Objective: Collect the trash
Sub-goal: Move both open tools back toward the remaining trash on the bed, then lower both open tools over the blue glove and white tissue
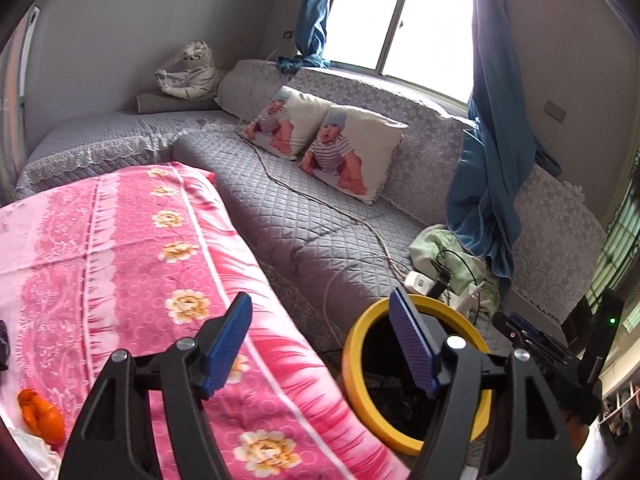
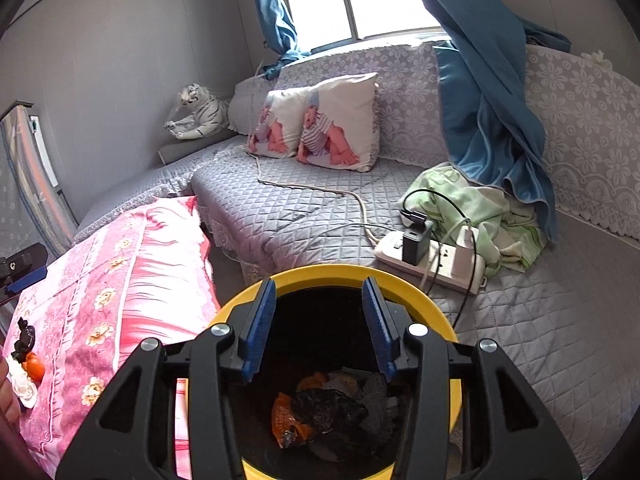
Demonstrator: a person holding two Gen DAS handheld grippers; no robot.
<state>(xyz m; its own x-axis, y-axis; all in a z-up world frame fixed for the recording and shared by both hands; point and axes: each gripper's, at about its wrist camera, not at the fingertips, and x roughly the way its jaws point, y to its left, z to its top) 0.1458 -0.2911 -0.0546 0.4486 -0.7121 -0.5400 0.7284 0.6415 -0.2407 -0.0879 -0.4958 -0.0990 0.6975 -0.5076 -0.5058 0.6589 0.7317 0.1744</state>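
Observation:
A yellow-rimmed black bin (image 2: 328,273) stands between the pink-covered table and the sofa; it also shows in the left wrist view (image 1: 360,392). Crumpled black and orange trash (image 2: 320,412) lies at its bottom. My right gripper (image 2: 320,320) is open and empty, right above the bin's mouth. My left gripper (image 1: 322,344) is open and empty, above the table edge and the bin. An orange wrapper (image 1: 40,416) and white scrap lie on the pink cloth at lower left; in the right wrist view they show as orange (image 2: 34,366), black (image 2: 24,338) and white pieces.
The pink flowered cloth (image 1: 120,260) covers the table on the left. A grey quilted corner sofa (image 2: 312,216) holds two baby-print pillows (image 2: 320,124), a white power strip with chargers (image 2: 432,260), a green cloth (image 2: 480,208) and a plush tiger (image 2: 196,112). Blue curtains (image 2: 488,112) hang over the sofa back.

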